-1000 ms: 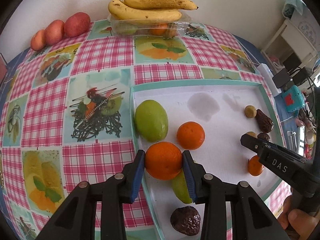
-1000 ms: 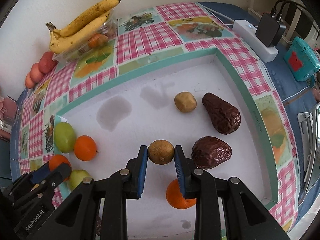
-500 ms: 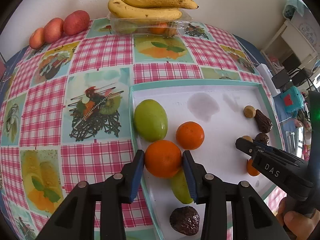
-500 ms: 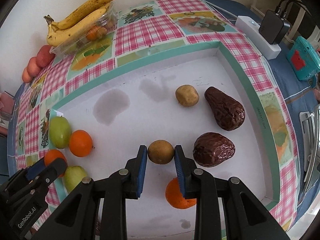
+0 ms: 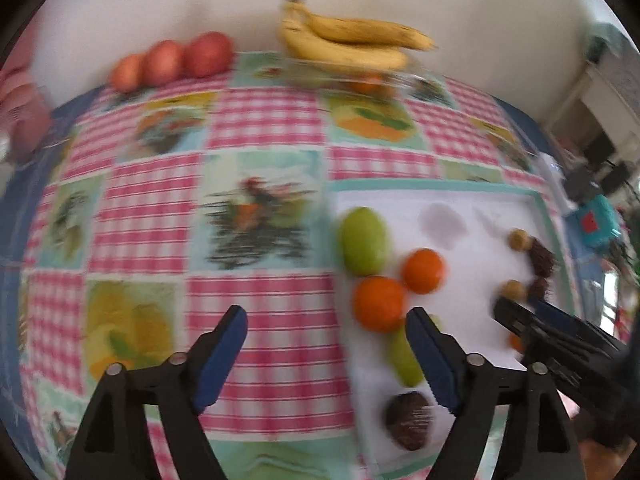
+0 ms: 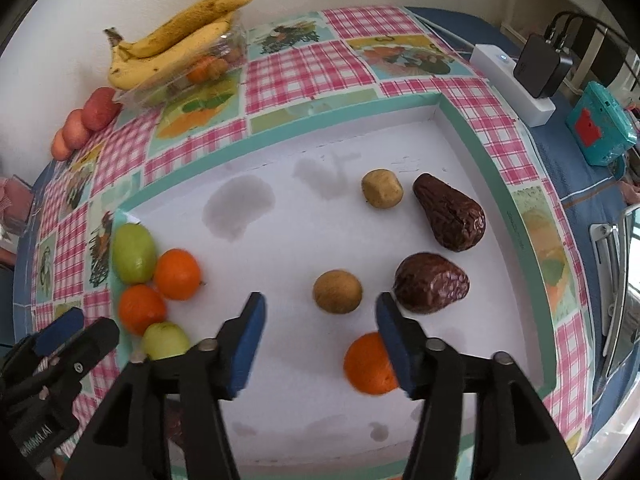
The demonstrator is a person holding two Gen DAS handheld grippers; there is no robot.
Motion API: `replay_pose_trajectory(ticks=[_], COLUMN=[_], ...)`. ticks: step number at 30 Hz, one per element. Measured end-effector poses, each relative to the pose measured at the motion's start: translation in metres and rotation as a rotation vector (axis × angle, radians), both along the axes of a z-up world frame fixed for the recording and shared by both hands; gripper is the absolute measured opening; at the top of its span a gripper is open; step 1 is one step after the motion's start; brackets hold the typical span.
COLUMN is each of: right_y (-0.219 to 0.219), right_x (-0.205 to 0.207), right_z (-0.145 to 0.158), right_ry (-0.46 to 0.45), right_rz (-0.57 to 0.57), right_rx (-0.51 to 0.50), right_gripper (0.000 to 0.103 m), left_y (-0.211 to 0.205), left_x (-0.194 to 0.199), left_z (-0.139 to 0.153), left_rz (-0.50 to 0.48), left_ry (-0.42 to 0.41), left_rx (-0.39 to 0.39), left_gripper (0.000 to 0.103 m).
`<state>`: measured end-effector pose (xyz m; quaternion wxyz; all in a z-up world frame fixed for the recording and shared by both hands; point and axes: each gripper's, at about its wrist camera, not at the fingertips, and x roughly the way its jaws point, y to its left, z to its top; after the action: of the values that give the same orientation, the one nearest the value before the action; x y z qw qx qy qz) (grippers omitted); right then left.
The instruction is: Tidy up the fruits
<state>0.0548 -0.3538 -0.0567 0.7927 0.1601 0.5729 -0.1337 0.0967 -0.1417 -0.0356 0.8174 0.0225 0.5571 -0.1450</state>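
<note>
Both tongs spread, fruit loose on the white tray

Two grippers, neither pinching anything. Left gripper (image 5: 326,354): jaws have just been opening, now wide apart, only checked tablecloth (image 5: 260,312) between the pads; left view is motion-blurred. The near orange (image 5: 379,304) sits on the tray just beyond its right-hand pad, clear of both pads. Right gripper (image 6: 320,340): jaws have just been opening too, spread, with the brown round fruit (image 6: 338,291) resting on the tray just beyond the tips, touched by neither pad.

Nearest in the right view: a lone orange (image 6: 370,364) partly behind the right-hand finger. Then the brown round fruit, and beside it on the right a dark wrinkled fruit (image 6: 430,282). Left edge of the white tray (image 6: 280,248): small green fruit (image 6: 165,341), near orange, a second orange (image 6: 177,274) and a large green fruit (image 6: 133,253) packed close together. Further back: a tan round fruit (image 6: 382,189) next to a longer dark wrinkled fruit (image 6: 450,212). In the left view one more dark fruit (image 5: 409,420) lies near the camera on the tray.

Far side of the table, against the wall: bananas (image 6: 180,40) on top of a clear plastic box (image 6: 188,76) holding more fruit, and a row of reddish fruit (image 6: 86,122) to its left. Off the cloth on the right: white power strip (image 6: 510,84) with a black adapter, and a teal box (image 6: 602,128)
</note>
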Motion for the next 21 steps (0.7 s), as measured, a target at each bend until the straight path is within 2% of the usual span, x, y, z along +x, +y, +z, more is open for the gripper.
replay_pose_trajectory(ticks=[1,4,6,7,12,21], right_y=[0.005,0.021,0.031,0.036,0.056,0.079], right_x=[-0.003,-0.014,-0.021,-0.024,-0.044,-0.08], right_z=[0.002,0.007,0.012,0.015,0.026,0.028], right_ry=[-0.01,-0.033,-0.049,-0.064,-0.128,-0.128], right_rz=[0.009,0.05,0.066,0.071,0.097,0.128], right_rx=[-0.007,-0.024,-0.029,-0.028,-0.028,0.006], right_gripper=[0.07,0.071,0.081,0.09,0.091,0.091], left_y=[0.008,0.028,0.037,0.041,0.054,0.075], left_x=[-0.001,-0.009,-0.017,-0.021,-0.047,-0.086], left_z=[0.0,0.002,0.004,0.006,0.01,0.036], left_rz=[0.025,0.07,0.085,0.091,0.087,0.125], left_ry=[-0.012,-0.049,-0.078,-0.093,-0.139,-0.257], left_rx=[0.018,0.046,0.055,0.06,0.1,0.178], left_gripper=[0.092,0.101,0.102,0.103,0.103,0.103])
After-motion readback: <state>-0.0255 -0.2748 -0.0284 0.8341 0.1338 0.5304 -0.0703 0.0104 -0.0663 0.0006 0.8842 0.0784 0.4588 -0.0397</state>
